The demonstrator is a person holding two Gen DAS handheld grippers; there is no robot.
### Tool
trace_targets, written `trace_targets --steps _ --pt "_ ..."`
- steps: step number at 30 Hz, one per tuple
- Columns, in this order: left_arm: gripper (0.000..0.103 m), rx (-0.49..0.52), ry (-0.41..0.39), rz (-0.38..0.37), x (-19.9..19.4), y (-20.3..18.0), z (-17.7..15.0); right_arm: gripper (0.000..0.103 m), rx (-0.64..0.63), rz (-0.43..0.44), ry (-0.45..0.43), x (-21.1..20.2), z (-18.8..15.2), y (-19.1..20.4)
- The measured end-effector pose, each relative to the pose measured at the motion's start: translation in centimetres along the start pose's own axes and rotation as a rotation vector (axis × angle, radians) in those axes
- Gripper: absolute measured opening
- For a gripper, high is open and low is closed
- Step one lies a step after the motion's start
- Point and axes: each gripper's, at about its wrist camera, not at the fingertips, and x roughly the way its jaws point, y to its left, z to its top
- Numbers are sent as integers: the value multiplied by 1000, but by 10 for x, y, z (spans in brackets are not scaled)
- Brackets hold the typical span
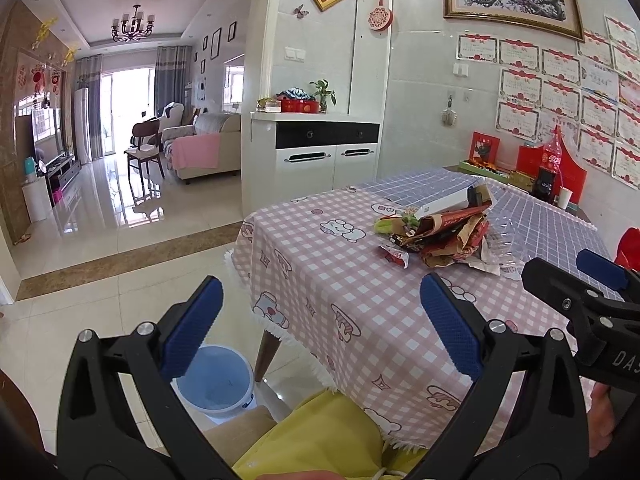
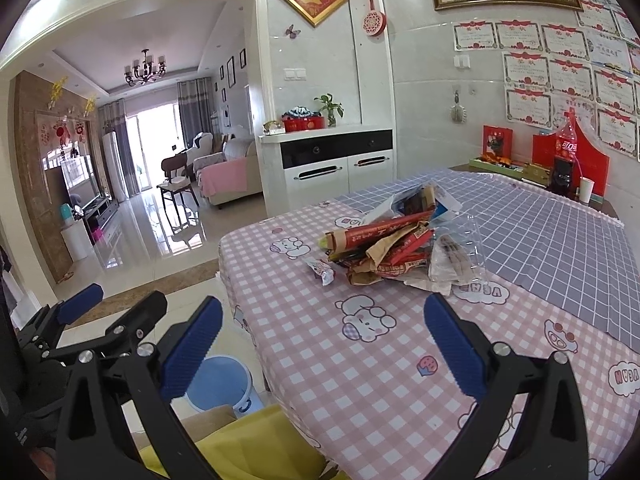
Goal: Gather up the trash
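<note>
A pile of trash [image 1: 448,236] lies on the pink checked tablecloth [image 1: 340,280]: red and brown wrappers, crumpled paper, a clear plastic tray, a white box. It also shows in the right wrist view [image 2: 400,252], with a small loose wrapper [image 2: 322,270] at its left. A blue bin [image 1: 214,380] stands on the floor beside the table leg, also in the right wrist view [image 2: 220,384]. My left gripper [image 1: 320,320] is open and empty, short of the table's near corner. My right gripper [image 2: 320,332] is open and empty, above the table's front edge.
The right gripper shows at the right edge of the left wrist view [image 1: 580,292]. A cola bottle [image 2: 566,152], a white cup [image 2: 586,190] and red boxes stand at the table's far end. A white cabinet [image 1: 320,152] stands behind. Yellow cloth [image 1: 320,436] lies below the grippers.
</note>
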Motion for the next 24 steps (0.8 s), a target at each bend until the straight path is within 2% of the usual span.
trace_targets --steps 24 --pt "97 -13 -9 15 -4 7 3 99 -20 9 15 2 1 8"
